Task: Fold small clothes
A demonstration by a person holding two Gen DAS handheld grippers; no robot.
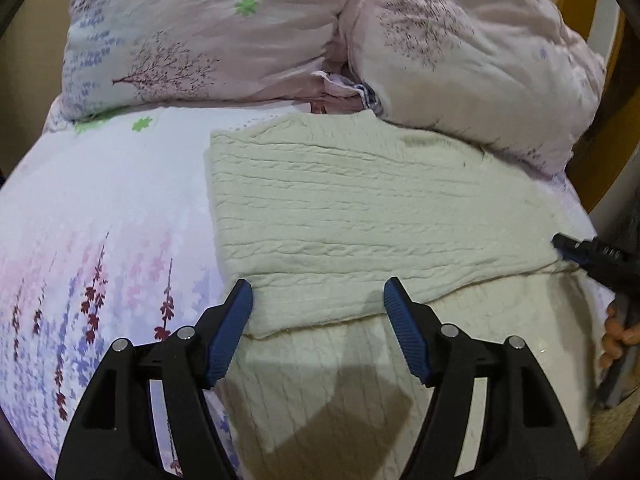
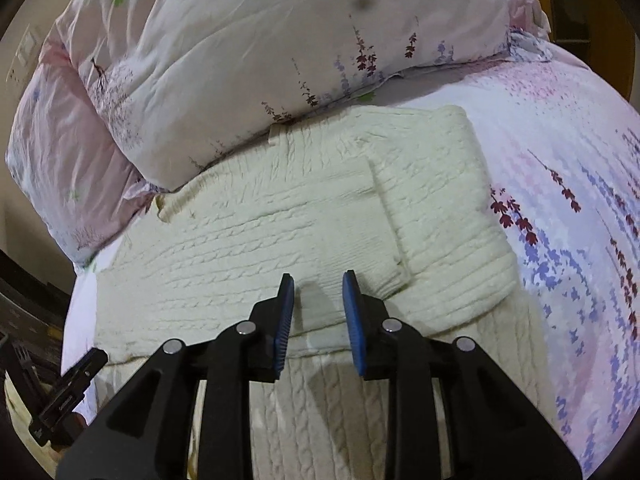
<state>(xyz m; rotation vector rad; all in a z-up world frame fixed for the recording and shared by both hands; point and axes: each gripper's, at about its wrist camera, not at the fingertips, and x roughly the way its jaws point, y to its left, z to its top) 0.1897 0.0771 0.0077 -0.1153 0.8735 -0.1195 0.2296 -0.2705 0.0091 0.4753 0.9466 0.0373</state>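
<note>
A cream cable-knit sweater (image 1: 360, 216) lies partly folded on the bed, its upper part laid over the lower part. In the right wrist view the sweater (image 2: 248, 248) shows a sleeve folded across its front. My left gripper (image 1: 318, 300) is open and empty, hovering over the sweater's folded edge near its left side. My right gripper (image 2: 318, 296) is open with a narrower gap, empty, just above the folded edge. The right gripper's tip also shows at the right of the left wrist view (image 1: 576, 252), and the left gripper shows at the lower left of the right wrist view (image 2: 76, 384).
Two floral pillows (image 1: 224, 36) (image 1: 480, 64) lie at the head of the bed, touching the sweater's far edge. The floral bedsheet (image 1: 100, 220) spreads left of the sweater. A wooden headboard frame (image 1: 608, 92) stands at the right. The bed edge is near the sweater's right side.
</note>
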